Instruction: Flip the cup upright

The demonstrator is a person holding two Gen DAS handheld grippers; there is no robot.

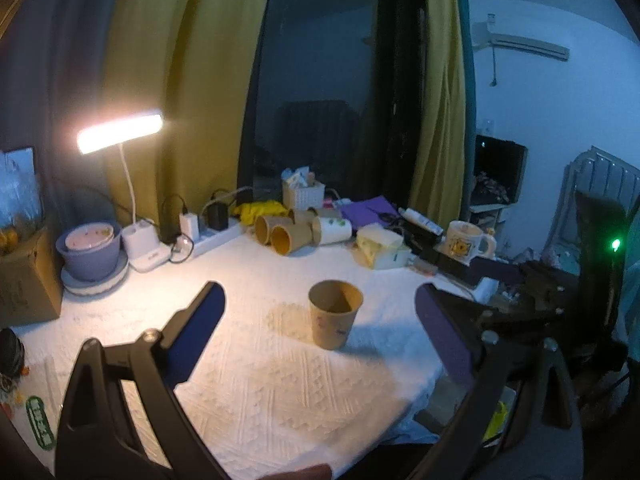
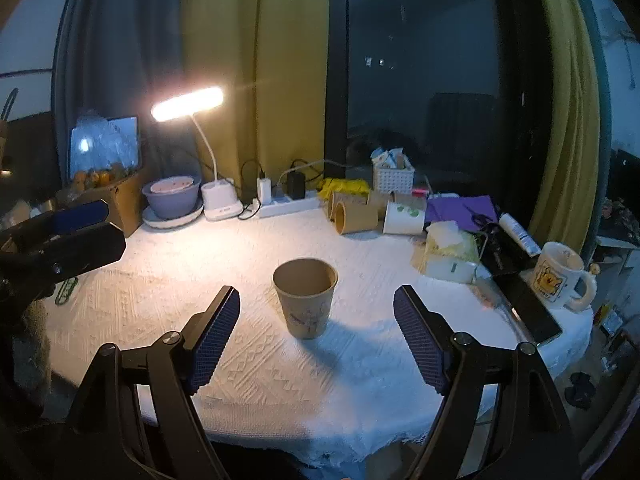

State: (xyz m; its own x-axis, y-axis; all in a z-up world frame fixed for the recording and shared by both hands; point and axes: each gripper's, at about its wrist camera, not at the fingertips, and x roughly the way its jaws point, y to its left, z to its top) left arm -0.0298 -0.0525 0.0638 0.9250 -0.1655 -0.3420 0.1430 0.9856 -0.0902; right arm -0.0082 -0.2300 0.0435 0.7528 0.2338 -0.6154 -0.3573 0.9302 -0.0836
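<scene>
A brown paper cup (image 1: 334,316) stands upright, mouth up, on the white textured tablecloth (image 1: 256,380). It also shows in the right wrist view (image 2: 306,300). My left gripper (image 1: 320,300) is open and empty, its blue-padded fingers wide apart, with the cup between and just beyond the tips. My right gripper (image 2: 316,304) is open and empty too, its tips either side of the cup without touching it. The left gripper also shows at the left edge of the right wrist view (image 2: 76,224).
Several paper cups (image 2: 356,216) lie on their sides at the back. Near them are a lit desk lamp (image 2: 188,104), a power strip (image 2: 284,204), stacked bowls (image 2: 172,196), a white basket (image 2: 392,176), a tissue pack (image 2: 448,252), a mug (image 2: 560,276) and a phone (image 2: 528,308).
</scene>
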